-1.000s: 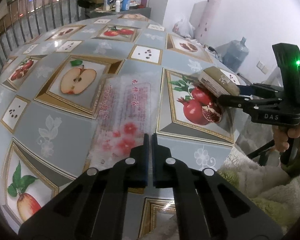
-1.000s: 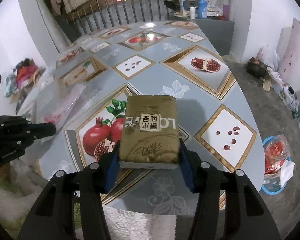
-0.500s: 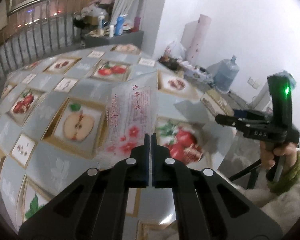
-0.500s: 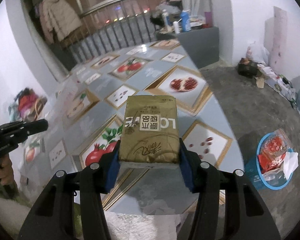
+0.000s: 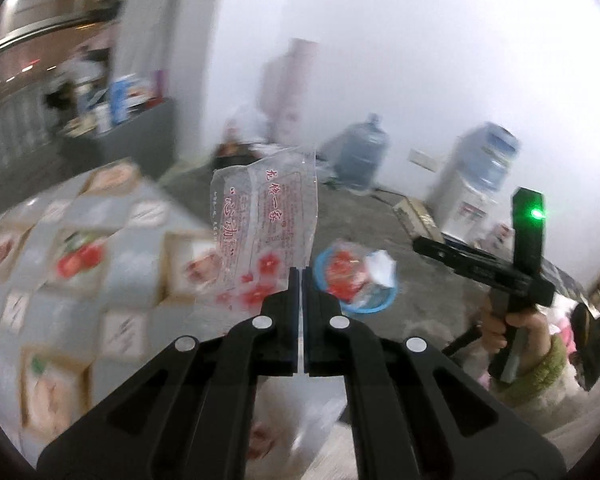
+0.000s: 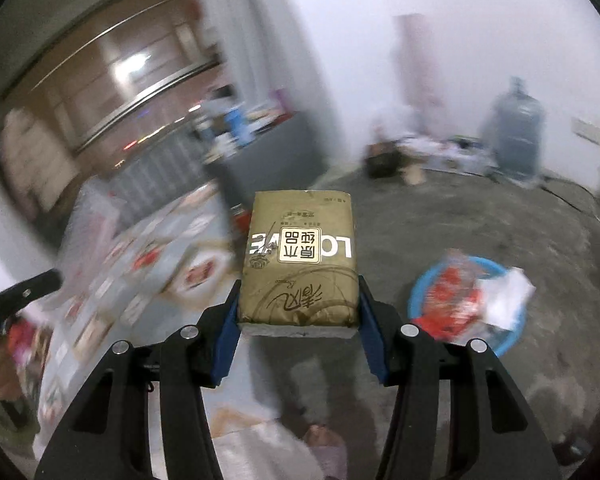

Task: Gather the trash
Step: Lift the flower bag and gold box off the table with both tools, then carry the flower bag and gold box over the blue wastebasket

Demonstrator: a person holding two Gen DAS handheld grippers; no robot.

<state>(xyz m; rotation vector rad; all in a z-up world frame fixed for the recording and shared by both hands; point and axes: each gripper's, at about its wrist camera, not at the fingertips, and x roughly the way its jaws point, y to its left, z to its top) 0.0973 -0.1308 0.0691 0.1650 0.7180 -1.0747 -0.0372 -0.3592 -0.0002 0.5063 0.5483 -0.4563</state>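
Observation:
My left gripper (image 5: pixel 301 276) is shut on a clear plastic wrapper (image 5: pixel 264 224) with red print, held up in the air off the table. My right gripper (image 6: pixel 298 312) is shut on a gold tissue pack (image 6: pixel 300 256), also lifted. A blue trash basin (image 6: pixel 466 300) holding red and white rubbish sits on the floor, ahead and to the right of the pack; it also shows in the left wrist view (image 5: pixel 354 280), just behind the left fingertips. The right gripper appears in the left wrist view (image 5: pixel 428 245) at the right; its jaws are hidden there.
The table with the fruit-print cloth (image 5: pixel 60 272) lies to the left in both views (image 6: pixel 148 272). Water bottles (image 5: pixel 362 156) and a dispenser (image 5: pixel 476 184) stand by the far wall. The floor (image 6: pixel 480 216) is bare concrete. Both views are motion-blurred.
Both grippers have lifted their loads off the table and swung right, away from the table and toward the blue basin on the floor. The wrapper now hangs free in the air.

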